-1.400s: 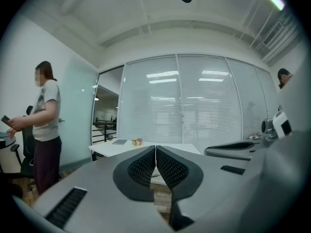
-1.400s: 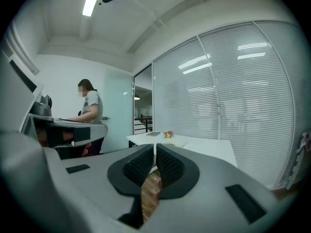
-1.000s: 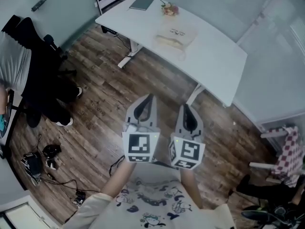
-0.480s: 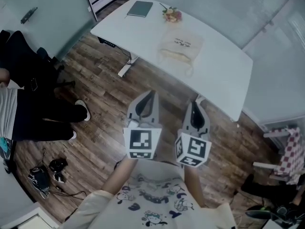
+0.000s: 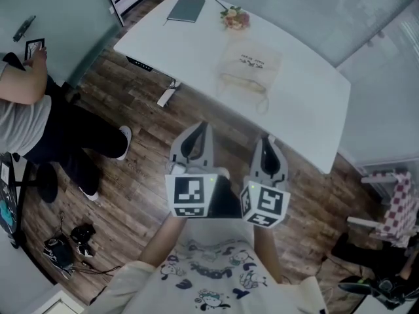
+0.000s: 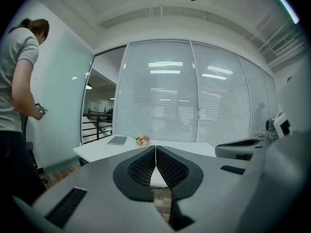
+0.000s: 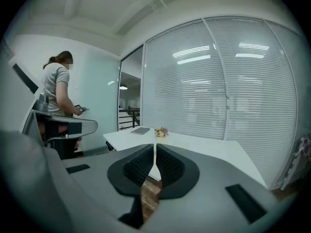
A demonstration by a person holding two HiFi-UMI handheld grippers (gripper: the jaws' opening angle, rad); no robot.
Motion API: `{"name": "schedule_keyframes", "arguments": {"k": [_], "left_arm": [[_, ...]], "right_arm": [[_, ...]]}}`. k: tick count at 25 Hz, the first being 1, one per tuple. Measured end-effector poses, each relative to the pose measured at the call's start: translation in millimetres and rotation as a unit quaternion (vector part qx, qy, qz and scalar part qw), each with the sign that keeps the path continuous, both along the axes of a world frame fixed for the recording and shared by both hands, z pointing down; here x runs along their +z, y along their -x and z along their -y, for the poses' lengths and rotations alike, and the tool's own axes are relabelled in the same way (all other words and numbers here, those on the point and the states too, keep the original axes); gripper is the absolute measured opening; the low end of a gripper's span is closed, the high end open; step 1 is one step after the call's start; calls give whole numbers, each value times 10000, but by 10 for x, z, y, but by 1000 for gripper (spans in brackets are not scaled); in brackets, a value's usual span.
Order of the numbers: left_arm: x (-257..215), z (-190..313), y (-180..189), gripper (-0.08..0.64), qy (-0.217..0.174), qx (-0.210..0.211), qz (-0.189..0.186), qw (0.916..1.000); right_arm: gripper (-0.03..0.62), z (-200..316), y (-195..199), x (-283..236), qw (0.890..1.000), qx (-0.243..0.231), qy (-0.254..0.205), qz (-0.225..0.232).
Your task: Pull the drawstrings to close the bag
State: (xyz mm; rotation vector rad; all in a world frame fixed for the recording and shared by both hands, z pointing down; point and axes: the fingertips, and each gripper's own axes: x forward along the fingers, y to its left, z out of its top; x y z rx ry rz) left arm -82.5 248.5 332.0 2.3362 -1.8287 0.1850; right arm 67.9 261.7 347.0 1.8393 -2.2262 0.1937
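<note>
A cream drawstring bag (image 5: 249, 65) lies flat on the white table (image 5: 196, 38), its cord (image 5: 262, 101) hanging toward the near edge. My left gripper (image 5: 198, 131) and right gripper (image 5: 266, 144) are side by side over the wooden floor, short of the table, both shut with nothing in them. In the left gripper view the jaws (image 6: 155, 149) meet at the tips and point at the table (image 6: 102, 149). In the right gripper view the jaws (image 7: 155, 147) also meet, aimed at the table (image 7: 214, 149). The bag itself is hidden behind the jaws in both gripper views.
A dark notebook (image 5: 186, 9) and a small flower bunch (image 5: 234, 17) lie at the table's far end. A person (image 5: 39, 110) stands at the left by the wall. Cables and gear (image 5: 62, 244) lie on the floor at lower left. A checked cloth (image 5: 396, 205) hangs at right.
Both grippers have moved toward the table, still shut. The table and bag now sit nearer in the head view. The person at left has shifted position.
</note>
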Motion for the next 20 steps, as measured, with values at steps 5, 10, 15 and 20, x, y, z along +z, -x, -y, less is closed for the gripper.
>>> {"name": "schedule_keyframes", "arguments": {"k": [5,10,15,20], "left_arm": [[101,365,-33,43,137,13,19,9999],[183,834,-24,43,201,-34,65,9998],[383,1359,-103,43,419,-24,237,9988],[701,1751,-240,43,863,96,309,9957]], "right_arm": [[28,368,-93,116,9999,91,131,7],[28,887,-158,250,9997,97,245,4],[28,1403,-310,360,9995,57,312,-54],[28,1755,-565,609,9975,149,685,-107]]}}
